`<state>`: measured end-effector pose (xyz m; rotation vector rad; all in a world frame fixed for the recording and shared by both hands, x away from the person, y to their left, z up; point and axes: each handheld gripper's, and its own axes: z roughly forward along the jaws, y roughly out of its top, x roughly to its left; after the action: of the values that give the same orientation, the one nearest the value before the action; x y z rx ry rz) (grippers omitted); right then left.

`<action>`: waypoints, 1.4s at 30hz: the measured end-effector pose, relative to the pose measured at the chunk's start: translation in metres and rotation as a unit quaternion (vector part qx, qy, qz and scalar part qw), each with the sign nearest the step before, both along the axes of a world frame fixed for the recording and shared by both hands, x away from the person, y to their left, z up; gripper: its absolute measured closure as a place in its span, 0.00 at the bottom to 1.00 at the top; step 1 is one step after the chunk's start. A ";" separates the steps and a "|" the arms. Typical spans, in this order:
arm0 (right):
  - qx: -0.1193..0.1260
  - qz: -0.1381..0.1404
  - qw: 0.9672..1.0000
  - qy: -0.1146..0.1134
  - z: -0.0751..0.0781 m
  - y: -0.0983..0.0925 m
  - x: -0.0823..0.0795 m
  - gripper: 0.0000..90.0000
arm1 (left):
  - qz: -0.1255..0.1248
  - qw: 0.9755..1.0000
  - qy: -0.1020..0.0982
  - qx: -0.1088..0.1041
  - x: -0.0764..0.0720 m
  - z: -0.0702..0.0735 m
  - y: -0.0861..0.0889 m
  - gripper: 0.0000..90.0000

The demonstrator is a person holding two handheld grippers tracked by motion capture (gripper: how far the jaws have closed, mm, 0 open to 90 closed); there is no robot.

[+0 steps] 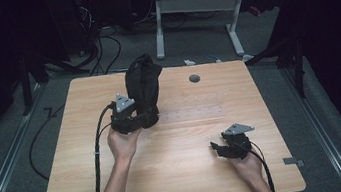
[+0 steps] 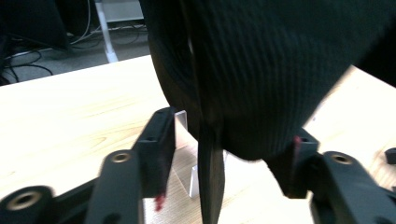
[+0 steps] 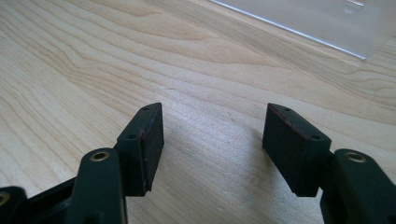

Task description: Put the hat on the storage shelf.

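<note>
Pale wood table (image 1: 179, 175) is carrying a black cloth (image 1: 143, 87), standing limp beside the clear stand (image 2: 184, 154). My left tongs (image 2: 229, 154) are spreading around its soft, light base; my right tongs (image 3: 215, 149) are gaping, empty, well apart from the cloth.

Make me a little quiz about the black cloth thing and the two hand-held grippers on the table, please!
1. True or false: the left hand-held gripper is up against the black cloth.
2. What lies between the jaws of the right hand-held gripper? A) a black cloth B) nothing, just bare wooden table below C) a clear plastic sheet
3. Fill in: the clear plastic sheet lies flat on the table, to the ______ of the black cloth in the high view.

Key:
1. True. In the left gripper view the cloth hangs between its spread jaws.
2. B. Its jaws stand apart over bare wood.
3. Right.
</note>
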<state>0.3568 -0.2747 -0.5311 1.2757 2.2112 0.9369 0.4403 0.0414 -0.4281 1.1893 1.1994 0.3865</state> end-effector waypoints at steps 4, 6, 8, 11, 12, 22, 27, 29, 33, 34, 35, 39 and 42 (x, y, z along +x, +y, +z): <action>0.000 0.000 1.000 0.000 0.000 0.000 0.000 0.43 | -0.005 1.000 0.007 -0.006 0.000 0.000 0.001 0.41; 0.000 0.000 1.000 0.000 0.000 0.000 0.000 0.43 | -0.009 1.000 0.009 -0.012 0.000 0.001 0.002 0.38; 0.000 0.000 1.000 0.000 0.000 0.000 0.000 0.43 | -0.010 1.000 0.008 -0.014 0.000 0.001 0.002 0.36; 0.000 0.000 1.000 0.000 0.000 0.000 0.000 0.43 | -0.016 1.000 0.013 -0.018 -0.002 0.003 0.003 0.32; 0.000 0.000 1.000 0.000 0.000 0.000 0.000 0.43 | -0.018 1.000 0.015 -0.018 -0.002 0.003 0.004 0.31; 0.000 0.000 1.000 0.000 0.000 0.000 0.000 0.43 | -0.021 1.000 0.018 -0.013 -0.009 0.006 0.010 0.25; 0.000 0.000 1.000 0.000 0.000 0.000 0.000 0.43 | -0.023 1.000 0.018 -0.012 -0.014 0.005 0.014 0.25; 0.000 0.000 1.000 0.000 0.000 0.000 0.000 0.43 | -0.024 0.999 0.019 -0.009 -0.015 0.005 0.015 0.25; 0.000 0.000 1.000 0.000 0.000 0.000 0.000 0.43 | -0.026 0.999 0.017 -0.012 -0.022 0.005 0.022 0.25; 0.000 0.000 1.000 0.000 0.000 0.000 0.000 0.43 | -0.026 0.999 0.017 -0.012 -0.024 0.005 0.023 0.25; 0.000 0.000 1.000 0.000 0.000 0.000 0.000 0.43 | -0.026 0.999 0.017 -0.012 -0.024 0.005 0.023 0.25; 0.000 0.000 1.000 0.000 0.000 0.000 0.000 0.43 | -0.027 0.999 0.016 -0.016 -0.030 0.004 0.030 0.26; 0.000 0.000 1.000 0.000 0.000 0.000 0.000 0.43 | -0.030 0.999 0.020 -0.023 -0.033 0.004 0.034 0.26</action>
<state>0.3567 -0.2746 -0.5311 1.2761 2.2114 0.9369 0.4075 0.0758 -0.4245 1.1947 1.1982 0.2904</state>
